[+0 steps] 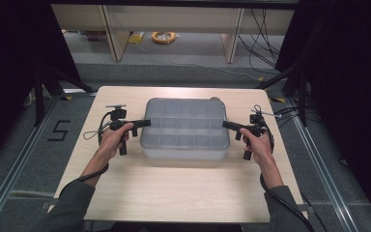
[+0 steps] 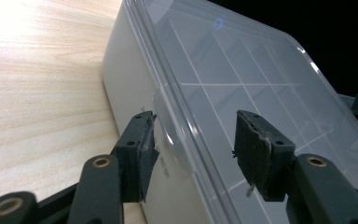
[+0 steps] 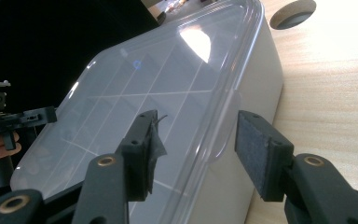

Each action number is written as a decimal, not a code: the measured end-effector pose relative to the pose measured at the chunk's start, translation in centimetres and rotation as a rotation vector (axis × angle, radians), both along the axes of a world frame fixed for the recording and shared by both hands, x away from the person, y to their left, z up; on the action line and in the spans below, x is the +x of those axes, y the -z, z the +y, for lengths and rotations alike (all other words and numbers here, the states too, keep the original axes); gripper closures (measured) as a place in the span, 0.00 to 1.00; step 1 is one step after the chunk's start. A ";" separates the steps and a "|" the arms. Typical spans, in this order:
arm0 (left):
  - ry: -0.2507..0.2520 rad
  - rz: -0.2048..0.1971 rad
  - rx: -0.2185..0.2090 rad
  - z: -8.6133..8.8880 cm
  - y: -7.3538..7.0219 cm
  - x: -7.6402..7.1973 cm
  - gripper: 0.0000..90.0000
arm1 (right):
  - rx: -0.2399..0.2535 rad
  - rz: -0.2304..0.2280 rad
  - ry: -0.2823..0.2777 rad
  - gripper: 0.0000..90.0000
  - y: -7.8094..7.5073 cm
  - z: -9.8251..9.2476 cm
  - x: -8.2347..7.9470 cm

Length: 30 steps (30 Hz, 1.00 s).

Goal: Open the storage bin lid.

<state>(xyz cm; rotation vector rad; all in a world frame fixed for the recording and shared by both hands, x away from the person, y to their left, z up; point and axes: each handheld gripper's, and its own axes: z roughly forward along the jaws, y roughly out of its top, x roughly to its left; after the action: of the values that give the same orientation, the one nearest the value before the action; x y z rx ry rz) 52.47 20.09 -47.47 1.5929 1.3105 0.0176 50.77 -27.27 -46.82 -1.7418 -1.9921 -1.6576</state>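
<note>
A translucent white plastic box (image 1: 185,128) with a clear lid and a grid of compartments sits mid-table. My left gripper (image 1: 145,123) is at the box's left end, open, its jaws straddling the lid's edge (image 2: 168,135): one pad (image 2: 144,149) beside the wall, the other (image 2: 256,149) over the lid. My right gripper (image 1: 226,124) is at the right end, open too, jaws astride the lid's rim (image 3: 223,140). The box (image 3: 168,93) shows compartments through its lid (image 2: 242,70).
The wooden table (image 1: 174,183) has bare room in front of the box and beside it. A round hole (image 3: 292,14) in the tabletop lies past the box's far right corner. Shelving and cables stand on the floor beyond the table.
</note>
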 end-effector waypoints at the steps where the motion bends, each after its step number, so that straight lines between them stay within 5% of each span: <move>1: 0.003 0.001 -0.007 0.1 0.0 0.1 0.54 | 0.002 0.011 0.012 0.56 0.0 0.1 0.1; 12: -0.029 0.010 -0.016 -0.2 -0.2 0.1 0.59 | 0.011 0.038 0.026 0.61 -0.1 0.6 0.2; 14: -0.038 0.012 -0.028 -0.2 -0.1 0.0 0.61 | -0.037 -0.016 0.015 0.63 0.1 0.5 0.4; 17: -0.067 -0.001 -0.052 -0.1 -0.3 -0.1 0.63 | -0.045 -0.036 0.032 0.66 -0.2 0.5 0.4; 20: -0.077 -0.015 -0.061 0.0 -0.7 -0.3 0.66 | -0.033 0.009 0.039 0.68 -1.0 0.7 0.0; 21: -0.085 -0.017 -0.050 0.0 -0.9 -0.5 0.67 | -0.066 -0.050 0.021 0.68 -0.8 0.5 0.3; 25: -0.115 -0.031 -0.113 0.2 -1.6 -1.0 0.71 | -0.015 -0.034 0.041 0.71 -1.6 0.6 -0.1; 29: -0.121 -0.072 -0.092 -0.1 -2.8 -1.6 0.72 | -0.011 -0.047 0.039 0.74 -2.5 0.6 -0.5; 30: -0.128 -0.087 -0.094 -0.2 -3.1 -1.8 0.73 | 0.010 -0.014 0.051 0.74 -3.0 0.7 -0.7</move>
<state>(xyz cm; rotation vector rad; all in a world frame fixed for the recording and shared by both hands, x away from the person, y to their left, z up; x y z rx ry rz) 50.65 19.91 -44.33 1.4126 1.3246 0.1017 50.04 -26.58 -43.86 -1.7973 -1.9579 -1.6969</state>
